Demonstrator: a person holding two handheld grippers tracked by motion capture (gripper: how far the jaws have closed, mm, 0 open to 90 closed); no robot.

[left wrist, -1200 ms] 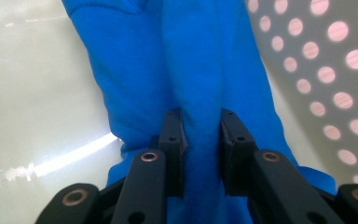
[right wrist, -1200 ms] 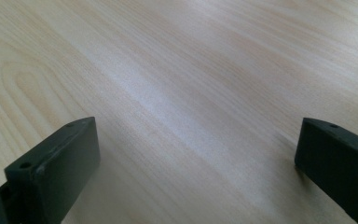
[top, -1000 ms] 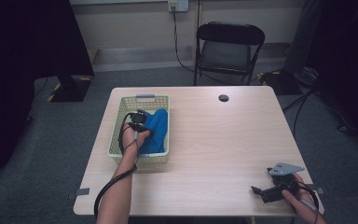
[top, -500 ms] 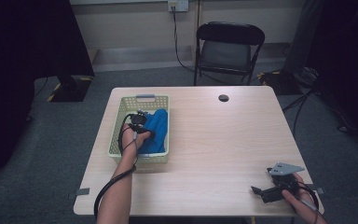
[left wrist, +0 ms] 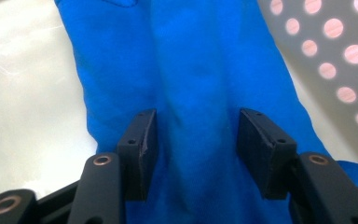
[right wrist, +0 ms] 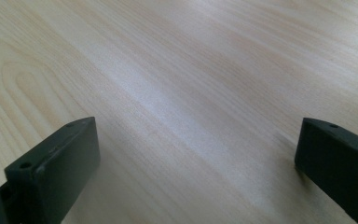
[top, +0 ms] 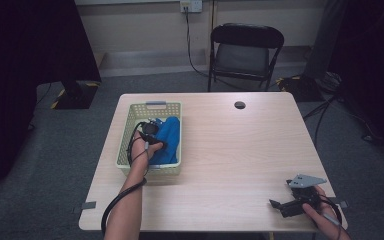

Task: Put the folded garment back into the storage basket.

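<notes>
Curtained recording studio: lone table [top: 240, 150], folding chair [top: 245, 50]

Overhead view; two close jaw-mounted views

A black folding chair [top: 246, 50] stands just beyond the light wooden table [top: 240, 155]; behind the chair, a pale wall with an outlet [top: 191, 5]; grey carpet [top: 40, 165] around the table.

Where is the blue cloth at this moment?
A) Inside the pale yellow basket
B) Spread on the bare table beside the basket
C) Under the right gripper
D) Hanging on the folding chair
A: in the high view the blue cloth lies inside the pale yellow basket, with the left gripper over it; the right gripper rests on bare table.
</notes>
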